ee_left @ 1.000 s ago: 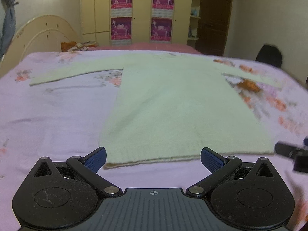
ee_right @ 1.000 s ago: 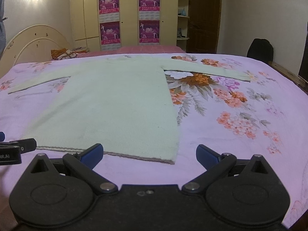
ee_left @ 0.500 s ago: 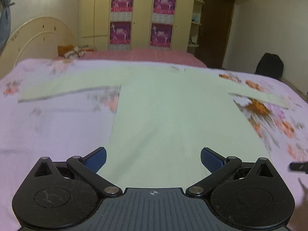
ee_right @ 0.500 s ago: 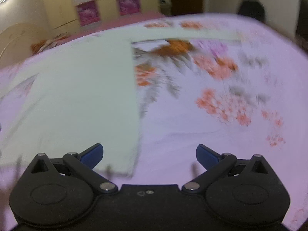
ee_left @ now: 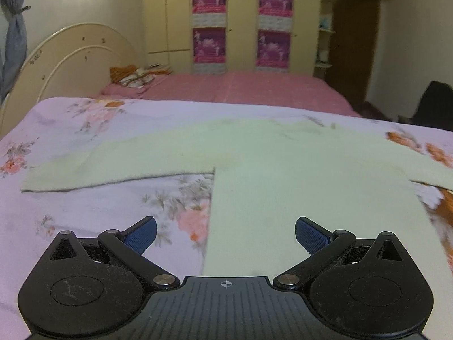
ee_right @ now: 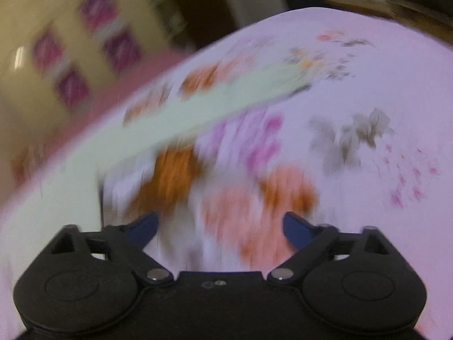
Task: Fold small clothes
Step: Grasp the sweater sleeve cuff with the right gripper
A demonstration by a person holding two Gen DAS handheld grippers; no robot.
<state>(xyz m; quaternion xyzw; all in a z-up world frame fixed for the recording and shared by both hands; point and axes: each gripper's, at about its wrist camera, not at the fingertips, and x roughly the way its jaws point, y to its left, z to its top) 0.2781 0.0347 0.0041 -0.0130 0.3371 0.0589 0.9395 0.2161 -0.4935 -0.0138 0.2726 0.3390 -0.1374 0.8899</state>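
Sweater (ee_left: 297, 175), pale green, lies flat on the floral bedsheet (ee_left: 70, 212), neck end away from us, hem end out of sight below the tongs. We read it left to right.

Left sleeve (ee_left: 113, 167): long axis runs across the bed, cuff far out to the left, well apart from the left gripper (ee_left: 225, 233). That gripper hangs over the body's left side edge, jaws wide apart w/ nothing between the pads; the armpit corner sits just ahead and slightly left of centre.

Body: its long axis runs straight away from us, toward the pink bed behind.

Right sleeve (ee_right: 215, 104): in the right wrist view (heavily blurred) it shows as a pale band slanting up and to the right, ahead of the right gripper (ee_right: 219, 228). That gripper's jaws are closing but wide yet, only bedsheet showing between them, no cloth held.

We judge each sleeve nearer its own-side hand, so the coming fold likely turns on a reach outward along the sleeve axis; the right cuff's exact end we can't tell.
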